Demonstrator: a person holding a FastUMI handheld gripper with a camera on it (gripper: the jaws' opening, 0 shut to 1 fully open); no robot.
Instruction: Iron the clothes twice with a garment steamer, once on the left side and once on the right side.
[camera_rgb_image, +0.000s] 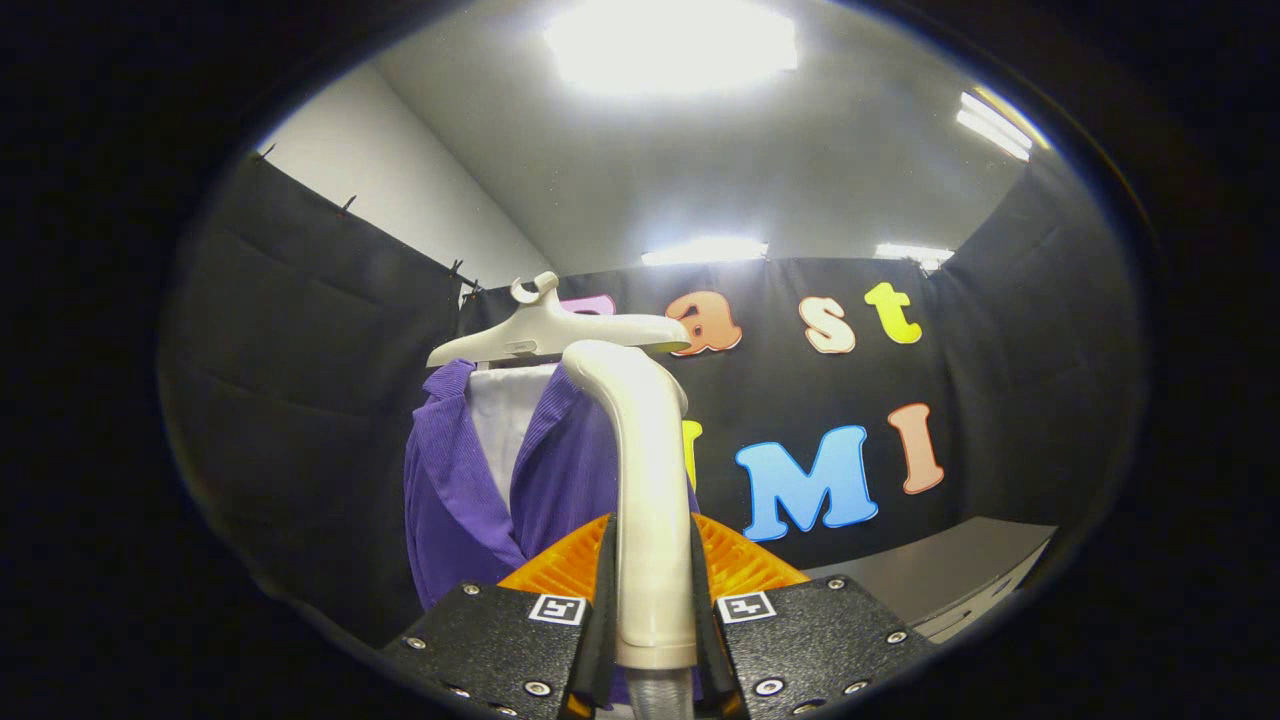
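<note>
holding the cream, smooth plastic garment steamer wand (648, 480) upright, the claw (655, 620) is clamping both fingers against the wand's straight handle, with the curved head rising above them and bending toward the clothes. beyond the fingers and a little to the left, the purple ribbed corduroy jacket (470, 500) is hanging over a pale white inner shirt (505, 420) on a cream moulded plastic hanger (550, 335). the head seems to be sitting near the jacket's front panel on the wand's side, though whether it is touching the cloth cannot be told. doing the pass well probably means keeping the head's face flat and close to the ribbed fabric, drawing it slowly down along one side in a straight line so the soft cloth is not bunching or swinging on the hanger, then repeating on the other side. the ribbed plastic guards behind the fingers look rigid. a grey bench (960, 570) is lying well off to the right, by the dark cloth wall.
</note>
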